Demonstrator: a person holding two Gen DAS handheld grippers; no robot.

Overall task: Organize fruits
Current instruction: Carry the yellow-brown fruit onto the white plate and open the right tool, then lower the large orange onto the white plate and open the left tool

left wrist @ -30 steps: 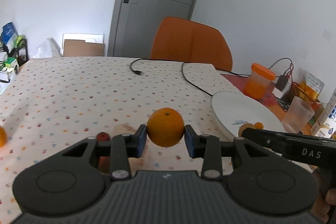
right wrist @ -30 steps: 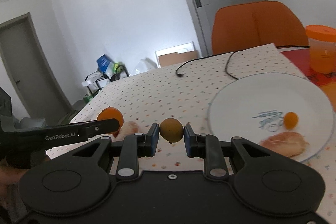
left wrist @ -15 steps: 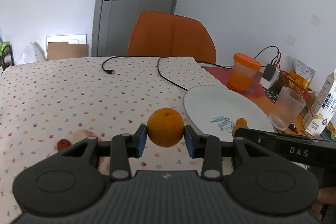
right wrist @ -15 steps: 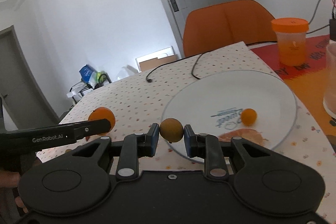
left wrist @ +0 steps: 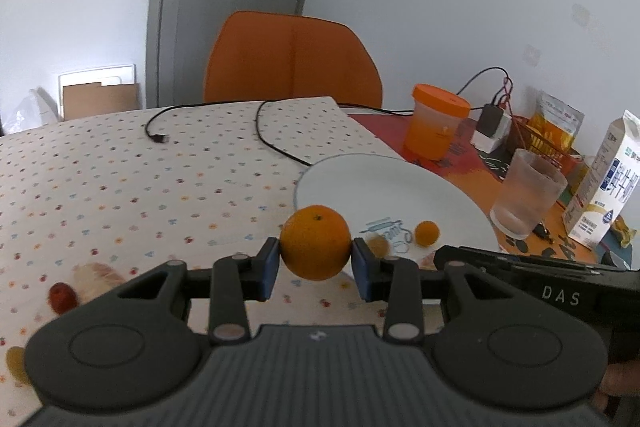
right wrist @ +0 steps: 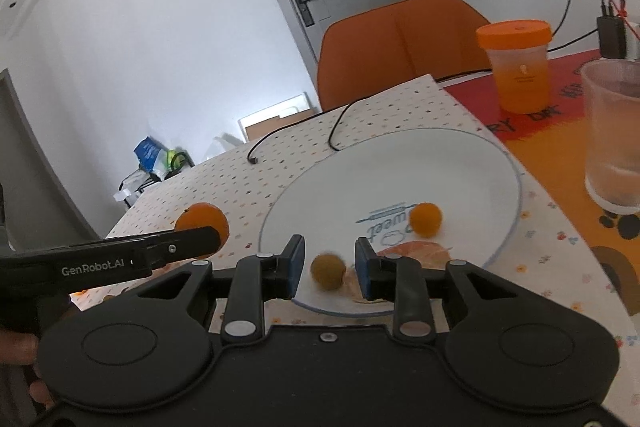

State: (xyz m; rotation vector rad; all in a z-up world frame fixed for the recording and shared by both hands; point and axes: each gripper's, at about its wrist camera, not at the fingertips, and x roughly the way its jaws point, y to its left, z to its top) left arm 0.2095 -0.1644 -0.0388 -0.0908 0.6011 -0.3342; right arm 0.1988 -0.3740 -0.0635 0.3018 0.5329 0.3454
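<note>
Right wrist view: my right gripper (right wrist: 329, 267) hung released over the white round plate (right wrist: 472, 163), small brownish-yellow fruit (right wrist: 328, 270) loose between its fingers | left gripper (left wrist: 315, 263) clenched the round orange (left wrist: 315, 242) beside the rim, ready to drop it there.

Soft daylight, fisheye warp, slight blur

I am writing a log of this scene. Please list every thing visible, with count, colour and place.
orange: 1, orange, in left tongs
brownish fruit: 1, blurred, over plate, between open right tongs
small orange fruit: 1, on plate
plate: 1, white, on table
red fruit: 1, on tablecloth, left
jar: 1, orange, behind plate
glass: 1, clear, beside plate
carton: 1, white, far right
chair: 1, orange, behind table
left tongs: shut
right tongs: open
</note>
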